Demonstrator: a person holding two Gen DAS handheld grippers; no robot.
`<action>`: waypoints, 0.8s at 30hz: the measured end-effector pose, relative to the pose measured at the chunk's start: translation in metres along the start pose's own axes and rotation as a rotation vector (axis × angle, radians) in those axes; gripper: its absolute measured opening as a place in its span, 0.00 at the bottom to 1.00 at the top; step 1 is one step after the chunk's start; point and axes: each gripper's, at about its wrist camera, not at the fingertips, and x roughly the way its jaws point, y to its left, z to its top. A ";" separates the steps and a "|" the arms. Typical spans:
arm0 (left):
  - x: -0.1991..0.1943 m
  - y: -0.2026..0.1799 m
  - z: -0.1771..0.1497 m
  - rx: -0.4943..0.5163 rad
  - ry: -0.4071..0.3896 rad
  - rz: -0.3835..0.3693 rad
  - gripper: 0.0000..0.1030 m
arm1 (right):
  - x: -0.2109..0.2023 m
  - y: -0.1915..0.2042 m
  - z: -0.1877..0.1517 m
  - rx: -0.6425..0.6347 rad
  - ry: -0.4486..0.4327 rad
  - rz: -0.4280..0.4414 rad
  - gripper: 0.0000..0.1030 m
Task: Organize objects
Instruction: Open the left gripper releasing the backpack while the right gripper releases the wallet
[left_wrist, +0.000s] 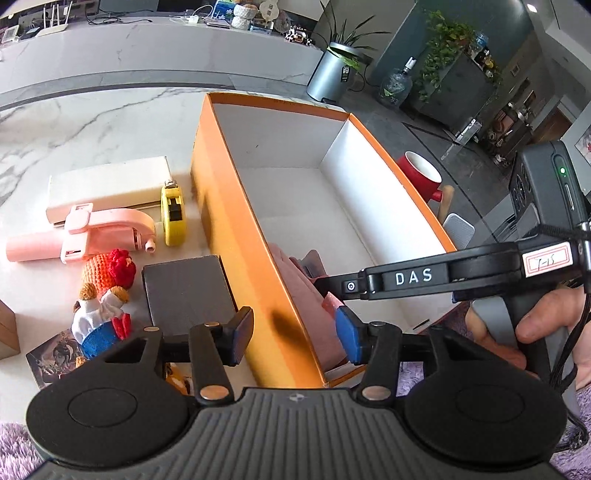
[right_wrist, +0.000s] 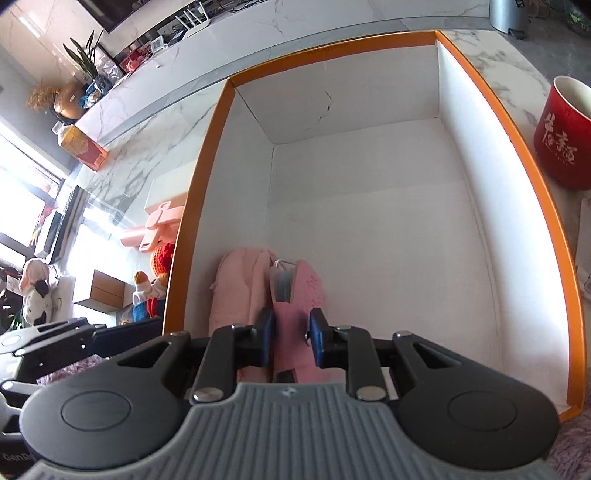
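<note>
The task was only begun. The right gripper (right_wrist: 291, 332) was inside the orange box (right_wrist: 532, 177), narrowly open around a pink pouch (right_wrist: 295, 317) — whether it pinched, I cannot tell. The left gripper (left_wrist: 293, 334) hung wide open, empty; the yellow tape measure (left_wrist: 173, 214) and pink tool (left_wrist: 92, 236) waited outside at about ten o'clock.

orange box (right_wrist: 517, 155): matt cardboard | pink pouch (right_wrist: 236, 288): soft cloth | tabletop (left_wrist: 92, 122): glossy marble

1. My orange cardboard box (right_wrist: 546, 206), white inside, sits open, filling the frame's centre.
2. Folded pink cloth items (right_wrist: 240, 291) lie in its lower-left corner, between my right gripper's (right_wrist: 291, 341) fingers.
</note>
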 end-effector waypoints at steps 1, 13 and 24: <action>0.001 0.000 -0.001 0.000 0.004 0.001 0.56 | -0.002 -0.002 0.000 0.012 0.000 0.010 0.23; 0.007 -0.002 -0.004 0.024 0.051 0.013 0.30 | -0.017 0.007 -0.010 0.011 -0.026 0.034 0.01; 0.005 -0.005 -0.006 0.030 0.066 0.044 0.28 | -0.024 -0.006 0.000 0.028 -0.069 0.019 0.04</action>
